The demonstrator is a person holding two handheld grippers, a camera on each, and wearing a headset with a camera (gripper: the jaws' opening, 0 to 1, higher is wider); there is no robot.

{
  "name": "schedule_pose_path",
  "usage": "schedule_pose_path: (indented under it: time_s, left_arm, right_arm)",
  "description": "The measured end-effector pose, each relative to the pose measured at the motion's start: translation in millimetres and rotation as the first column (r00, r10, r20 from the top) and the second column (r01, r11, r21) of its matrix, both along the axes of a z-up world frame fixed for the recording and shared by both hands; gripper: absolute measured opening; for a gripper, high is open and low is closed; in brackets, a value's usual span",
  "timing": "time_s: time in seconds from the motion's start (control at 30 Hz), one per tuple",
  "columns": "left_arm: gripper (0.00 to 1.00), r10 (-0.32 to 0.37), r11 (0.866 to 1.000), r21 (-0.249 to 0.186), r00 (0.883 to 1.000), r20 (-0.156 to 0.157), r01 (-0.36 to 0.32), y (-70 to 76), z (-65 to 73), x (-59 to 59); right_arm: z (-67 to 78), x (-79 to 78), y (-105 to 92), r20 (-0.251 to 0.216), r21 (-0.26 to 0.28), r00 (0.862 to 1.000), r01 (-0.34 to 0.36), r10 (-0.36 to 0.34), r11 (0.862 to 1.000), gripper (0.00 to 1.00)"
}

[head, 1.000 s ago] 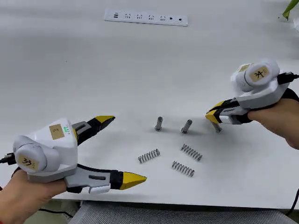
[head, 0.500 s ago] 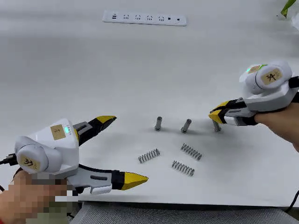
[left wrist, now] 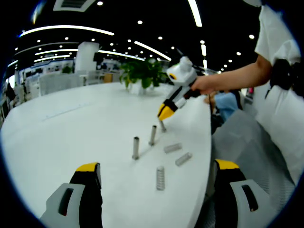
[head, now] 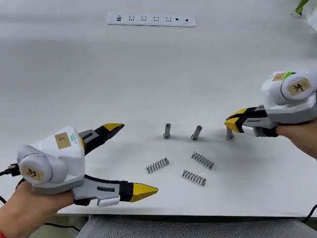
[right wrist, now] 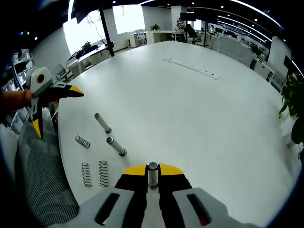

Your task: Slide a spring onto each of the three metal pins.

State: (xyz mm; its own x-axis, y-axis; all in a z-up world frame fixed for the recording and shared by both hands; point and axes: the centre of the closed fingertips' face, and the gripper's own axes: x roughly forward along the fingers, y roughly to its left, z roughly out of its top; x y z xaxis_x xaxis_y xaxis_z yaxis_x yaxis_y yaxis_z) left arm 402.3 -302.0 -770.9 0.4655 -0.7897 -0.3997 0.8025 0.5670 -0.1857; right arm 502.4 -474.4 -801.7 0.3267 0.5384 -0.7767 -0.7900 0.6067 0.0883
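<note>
The rightmost pin (right wrist: 152, 167) stands pinched between the right gripper's (head: 231, 123) jaws, bare like the middle pin (head: 196, 132) and left pin (head: 167, 131) beyond their tips: the first threading, I judge. The nearest spring (head: 158, 165) lies ahead of the left gripper's (head: 139, 157) wide-spread, empty jaws, which must next close on it.

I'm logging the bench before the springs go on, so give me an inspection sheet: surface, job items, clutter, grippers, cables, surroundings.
Surface: white table, flat.
Job's things: three pins standing in a row; three springs lying loose in front of them, none on a pin yet.
Clutter: power strip at the far side.
Grippers: left gripper open, holding nothing; right gripper with its jaws closed on the third pin.
Cables: dark cable trailing from the back of the left gripper.
Surroundings: plants beyond the table, in an open office with ceiling lights.
</note>
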Motion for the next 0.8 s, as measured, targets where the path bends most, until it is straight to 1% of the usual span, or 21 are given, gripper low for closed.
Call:
schedule_pose_path:
  time_s: [0.33,0.53,0.8]
  left_arm:
    - [1.00,-0.006,1.000,0.006,1.000,0.002,0.006,-3.9,1.0,-0.4]
    - [1.00,-0.011,1.000,0.010,1.000,-0.002,0.011,-6.0,0.9,-0.7]
    - [1.00,-0.018,1.000,0.019,1.000,-0.002,0.018,-6.8,1.5,1.2]
  right_arm:
    - [4.3,-7.4,-6.2,0.015,0.014,1.000,0.018,-0.018,1.000,0.09]
    - [3.4,-5.8,-12.3,0.013,0.015,1.000,0.023,-0.023,1.000,0.09]
    - [5.2,-7.9,-14.2,0.016,0.008,1.000,0.014,-0.014,1.000,0.09]
